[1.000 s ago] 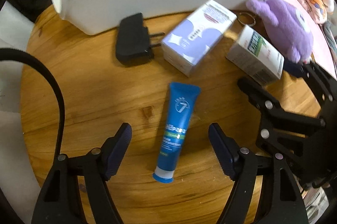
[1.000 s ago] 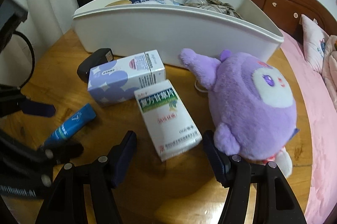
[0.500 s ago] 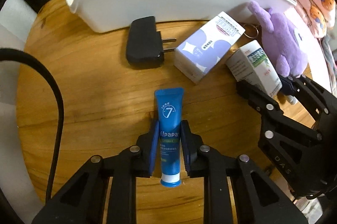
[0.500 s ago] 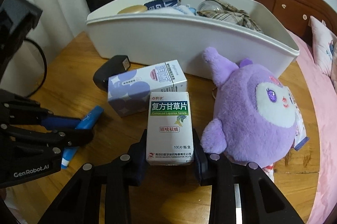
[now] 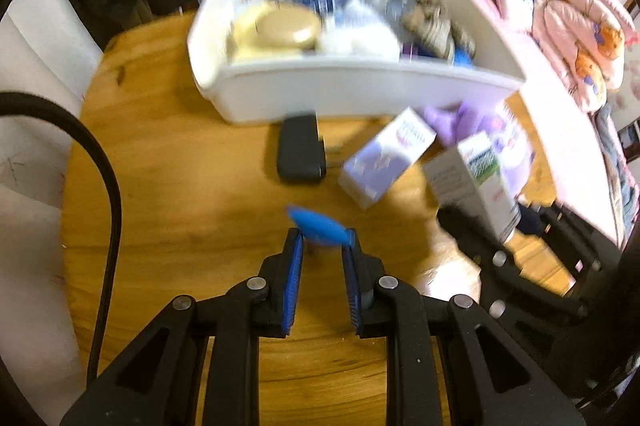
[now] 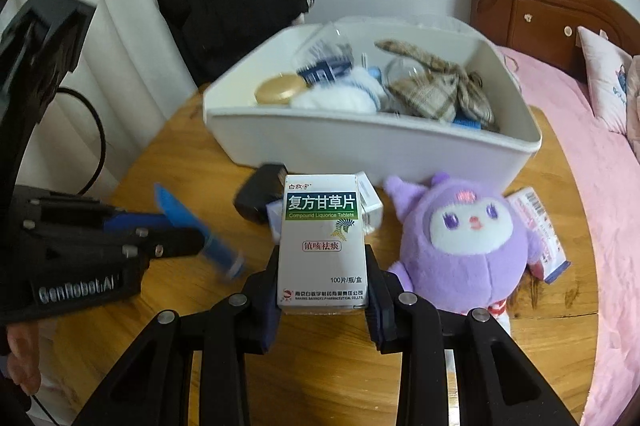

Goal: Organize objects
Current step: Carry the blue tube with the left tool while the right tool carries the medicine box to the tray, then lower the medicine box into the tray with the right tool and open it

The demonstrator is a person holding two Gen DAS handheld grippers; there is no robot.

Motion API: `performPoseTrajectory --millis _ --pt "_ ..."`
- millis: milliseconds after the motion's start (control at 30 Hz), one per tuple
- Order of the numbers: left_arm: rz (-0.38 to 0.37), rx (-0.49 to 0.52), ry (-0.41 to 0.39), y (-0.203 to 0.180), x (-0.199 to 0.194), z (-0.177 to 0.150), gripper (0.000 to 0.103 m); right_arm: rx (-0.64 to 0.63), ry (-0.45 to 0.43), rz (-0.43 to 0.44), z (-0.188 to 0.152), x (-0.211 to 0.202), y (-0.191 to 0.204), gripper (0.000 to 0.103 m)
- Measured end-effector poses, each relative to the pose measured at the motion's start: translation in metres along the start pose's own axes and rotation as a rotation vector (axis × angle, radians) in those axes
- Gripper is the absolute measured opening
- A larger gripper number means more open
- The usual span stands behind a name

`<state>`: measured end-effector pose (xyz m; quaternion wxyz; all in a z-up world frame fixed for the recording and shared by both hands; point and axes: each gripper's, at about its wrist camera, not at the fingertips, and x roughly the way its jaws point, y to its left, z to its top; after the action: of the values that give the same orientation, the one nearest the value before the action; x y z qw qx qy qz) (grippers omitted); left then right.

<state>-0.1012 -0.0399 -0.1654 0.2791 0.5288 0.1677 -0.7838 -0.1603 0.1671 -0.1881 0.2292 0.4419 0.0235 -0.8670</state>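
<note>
Right wrist view: a medicine box is pinched between the right fingers; the left fingers are pinching a blue tube. Both should be carried clear above the bin rim before being released.

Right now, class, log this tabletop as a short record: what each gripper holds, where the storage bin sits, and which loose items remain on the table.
left gripper: shut on the blue squeeze tube, lifted off the wood
right gripper: shut on the white and green tablet box
white plastic bin: at the far side of the round wooden table, already holding several items
still on table: black plug adapter, lilac and white carton, purple plush toy
beside plush: a flat printed packet
</note>
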Motion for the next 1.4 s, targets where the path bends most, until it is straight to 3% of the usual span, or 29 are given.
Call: performPoseTrajectory --millis 233,300,500,567,733,1000,1300,1400 --pt "-0.050 -0.012 -0.100 -0.009 -0.031 0.064 0.019 0.029 -0.065 -0.001 0.027 -0.030 0.009 0.035" --pt "-0.071 -0.009 -0.133 -0.006 -0.046 0.069 0.013 0.039 -0.086 -0.002 0.035 -0.040 0.009 0.035" --pt "-0.085 0.048 -0.257 -0.015 -0.085 0.100 0.013 0.047 -0.147 -0.014 0.057 -0.061 0.009 0.035" --pt "-0.082 0.061 -0.286 -0.016 -0.092 0.107 0.007 0.033 -0.171 -0.036 0.067 -0.065 0.008 0.035" --pt "-0.083 0.057 -0.335 -0.017 -0.102 0.131 0.007 0.043 -0.183 -0.084 0.092 -0.064 -0.002 0.035" --pt "-0.054 0.042 -0.293 -0.017 -0.088 0.144 0.007 0.081 -0.132 -0.165 0.129 -0.037 -0.033 0.035" --pt "-0.026 0.019 -0.184 -0.019 -0.051 0.129 0.009 0.106 -0.073 -0.200 0.153 0.001 -0.060 0.035" --pt "-0.027 0.008 -0.150 -0.020 -0.041 0.125 0.013 0.100 -0.037 -0.203 0.156 0.015 -0.064 0.036"
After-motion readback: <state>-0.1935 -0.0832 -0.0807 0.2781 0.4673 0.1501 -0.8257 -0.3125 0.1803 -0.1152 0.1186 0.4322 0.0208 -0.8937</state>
